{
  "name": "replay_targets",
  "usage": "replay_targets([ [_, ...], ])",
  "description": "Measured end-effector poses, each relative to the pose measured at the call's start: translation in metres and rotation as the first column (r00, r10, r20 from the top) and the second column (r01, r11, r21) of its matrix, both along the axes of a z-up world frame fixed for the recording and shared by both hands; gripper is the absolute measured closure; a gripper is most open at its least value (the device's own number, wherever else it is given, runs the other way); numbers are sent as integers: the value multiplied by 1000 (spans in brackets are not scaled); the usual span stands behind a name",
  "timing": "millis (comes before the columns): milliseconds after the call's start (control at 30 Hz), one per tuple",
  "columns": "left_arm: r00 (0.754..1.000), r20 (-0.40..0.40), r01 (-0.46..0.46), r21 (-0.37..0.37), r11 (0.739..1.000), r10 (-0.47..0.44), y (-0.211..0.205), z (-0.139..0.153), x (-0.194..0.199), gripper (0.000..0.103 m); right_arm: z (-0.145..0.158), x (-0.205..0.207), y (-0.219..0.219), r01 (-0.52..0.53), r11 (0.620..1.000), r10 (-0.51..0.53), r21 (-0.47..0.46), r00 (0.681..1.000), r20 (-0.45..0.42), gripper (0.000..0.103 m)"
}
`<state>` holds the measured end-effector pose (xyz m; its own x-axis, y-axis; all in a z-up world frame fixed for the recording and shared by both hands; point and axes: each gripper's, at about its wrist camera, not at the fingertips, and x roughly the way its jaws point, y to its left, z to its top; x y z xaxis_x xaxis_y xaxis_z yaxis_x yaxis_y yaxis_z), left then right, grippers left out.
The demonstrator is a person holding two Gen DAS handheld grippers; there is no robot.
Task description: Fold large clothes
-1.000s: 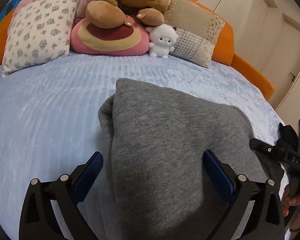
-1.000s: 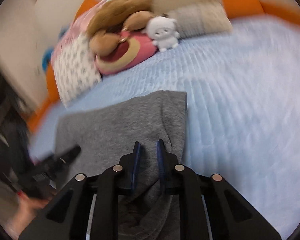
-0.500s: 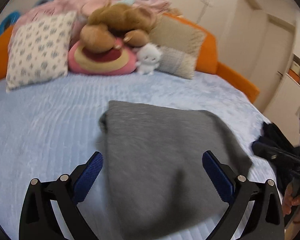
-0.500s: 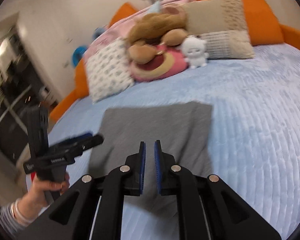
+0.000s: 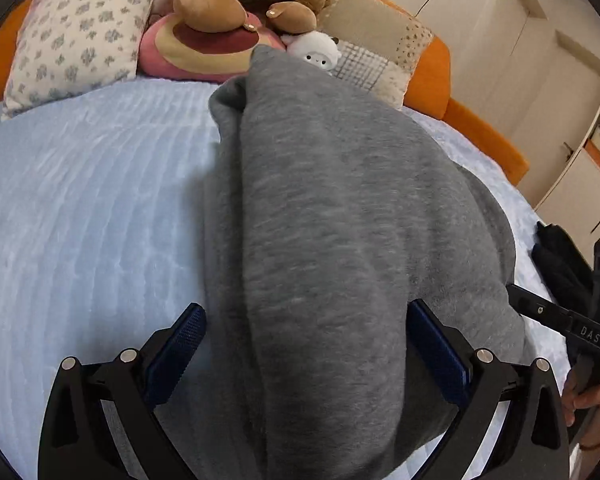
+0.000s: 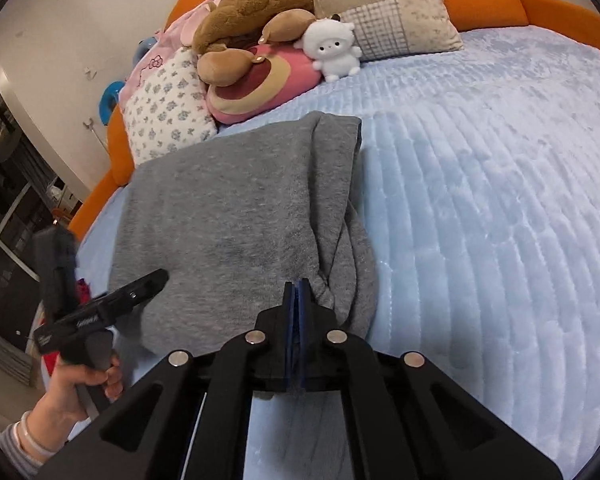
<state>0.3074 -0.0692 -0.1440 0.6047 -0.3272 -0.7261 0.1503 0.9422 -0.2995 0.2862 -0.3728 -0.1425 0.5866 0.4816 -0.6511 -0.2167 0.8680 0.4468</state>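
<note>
Pale blue ribbed bedspread (image 6: 480,184) fills most of both views; orange bed frame (image 6: 484,4) runs along the top edge. Cushions and plush toys are heaped at the head: floral pillow (image 5: 80,32) upper left of the left wrist view, brown plush (image 6: 248,12) on a pink round cushion (image 6: 260,80), white plush sheep (image 6: 334,48) beside a patchwork pillow (image 6: 388,12).

Grey garment (image 5: 332,220) lies folded on the bedspread, centre frame in both views, one edge doubled over in a thick roll.

Left gripper (image 5: 306,354): fingers spread wide, blue pads on either side of the garment's near end, cloth bulging between them, contact unclear.

Right gripper (image 6: 297,300): fingers pressed nearly together, pinching a bunched fold at the garment's near corner, lower centre of the right wrist view.

Dark cloth (image 5: 560,256) sits at right edge of the left wrist view.
</note>
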Motion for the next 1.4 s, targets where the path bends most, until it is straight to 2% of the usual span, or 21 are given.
replay_targets([
  [67,999,-43,-1,-2,1000,1,2,4,3,2,10,-3,3,-9,1000,9,-22,1000,-2,99],
  [100,999,-50,8,41,999,-6,0,13,1,2,15,-5,4,-15,1000,15,-25,1000,-2,98],
  [133,999,-46,11,81,997,-7,0,22,-3,2,23,-10,3,-26,999,26,-19,1000,-2,91],
  [167,999,-36,14,119,993,-10,1,33,-8,2,30,-16,1,-46,999,46,9,999,-6,71],
  [200,999,-29,25,127,992,-22,5,44,-16,2,37,-21,0,-53,998,54,30,998,-14,56],
  [233,999,-27,39,121,992,-36,9,52,-22,2,43,-26,-1,-43,999,43,26,999,-19,21],
  [267,998,-32,50,109,993,-47,15,61,-30,2,49,-36,-3,-29,999,30,22,999,-17,13],
  [333,996,-73,52,80,995,-46,28,67,-40,2,51,-46,-7,-44,995,48,92,998,-42,14],
  [400,986,-166,28,-19,999,-30,45,64,-49,2,41,-55,-16,-22,973,51,229,991,-125,13],
  [433,975,-221,-4,-68,998,-12,54,59,-52,2,31,-57,-20,3,951,56,310,982,-182,13],
  [533,932,-361,-102,-185,977,29,66,34,-60,2,5,-60,-21,75,892,68,445,953,-296,13],
  [600,922,-387,-123,-224,967,27,63,20,-60,2,-10,-59,-19,126,865,53,485,940,-338,13],
  [667,926,-375,-145,-263,954,38,58,11,-59,2,-19,-55,-18,165,844,30,510,935,-352,13],
  [767,930,-364,-176,-343,923,42,50,0,-53,2,-34,-45,-14,230,788,12,571,921,-388,13],
  [833,931,-363,-176,-380,908,29,44,-8,-45,2,-42,-39,-12,260,769,-1,584,914,-406,14],
  [933,926,-373,-229,-444,866,54,42,-24,-37,2,-47,-31,-12,303,751,-37,587,907,-420,15],
  [1000,936,-346,-238,-496,835,61,47,-26,-33,2,-45,-24,-11,311,747,-50,588,908,-416,14],
  [1067,945,-325,-218,-537,815,38,50,-26,-24,2,-44,-14,-9,317,756,-55,573,903,-427,14],
  [1200,934,-358,-206,-556,805,-8,54,-31,-7,2,-45,3,-8,309,790,-39,530,888,-459,14],
  [1267,929,-367,-190,-563,804,-38,54,-34,4,2,-43,13,-11,299,803,-44,516,893,-449,14],
  [1400,917,-392,-176,-569,803,-77,64,-33,29,2,-49,34,-18,297,796,-15,527,881,-474,15],
])
